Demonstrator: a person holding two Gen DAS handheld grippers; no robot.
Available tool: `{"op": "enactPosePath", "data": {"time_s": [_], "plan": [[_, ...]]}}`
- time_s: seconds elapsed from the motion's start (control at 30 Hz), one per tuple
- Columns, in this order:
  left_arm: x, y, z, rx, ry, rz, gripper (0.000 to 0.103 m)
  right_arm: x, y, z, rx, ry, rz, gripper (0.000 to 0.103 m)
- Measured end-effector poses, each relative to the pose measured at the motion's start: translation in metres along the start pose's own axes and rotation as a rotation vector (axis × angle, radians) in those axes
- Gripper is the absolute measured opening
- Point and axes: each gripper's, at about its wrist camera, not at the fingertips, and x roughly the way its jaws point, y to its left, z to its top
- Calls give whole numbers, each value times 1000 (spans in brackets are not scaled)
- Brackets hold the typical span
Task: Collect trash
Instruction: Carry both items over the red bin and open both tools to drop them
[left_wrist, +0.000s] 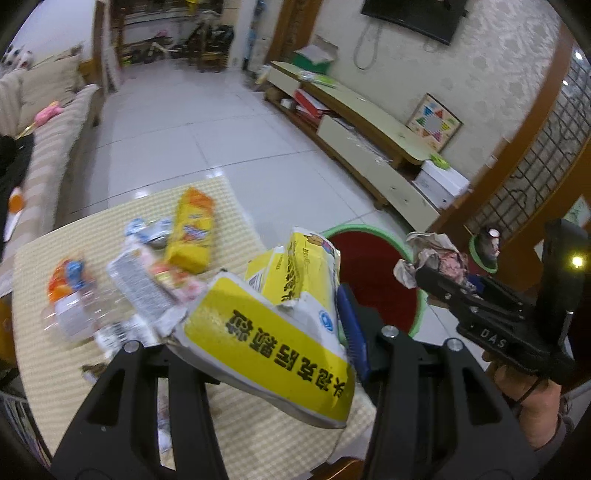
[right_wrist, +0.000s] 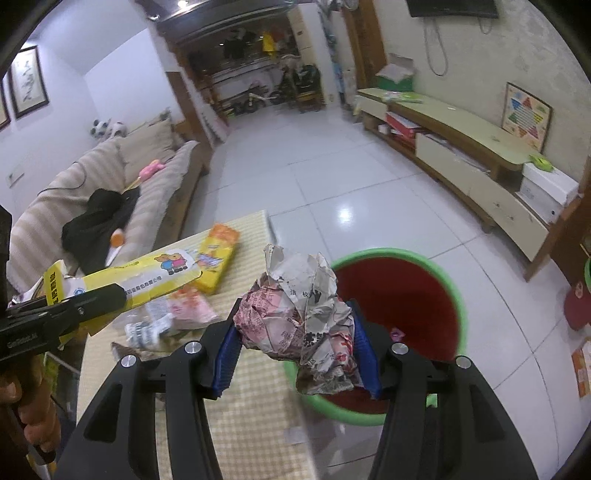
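My right tool (right_wrist: 295, 336) pinches crumpled newspaper (right_wrist: 303, 314) above the bin (right_wrist: 436, 262); left tool (left_wrist: 266, 332) clamps a torn yellow box (left_wrist: 280, 325); I should release only once centred over the opening.

A glossy white tiled floor (right_wrist: 332, 177) filled the frame's centre. A striped sofa (right_wrist: 110, 192) lined the left, a low cream cabinet (right_wrist: 461, 147) the right, beneath a wall-mounted television (right_wrist: 450, 9).

Right gripper (right_wrist: 295, 343) clamps crumpled newspaper (right_wrist: 303, 317) above bin (right_wrist: 436, 258).
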Motion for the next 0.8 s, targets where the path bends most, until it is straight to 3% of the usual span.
{"op": "enactPosePath", "data": {"time_s": [0.4, 0.8], "plan": [[65, -68, 24, 51, 63, -67, 47, 12, -67, 3, 62, 12, -36, 52], [109, -89, 35, 54, 112, -92, 48, 45, -97, -11, 91, 75, -28, 54]]}}
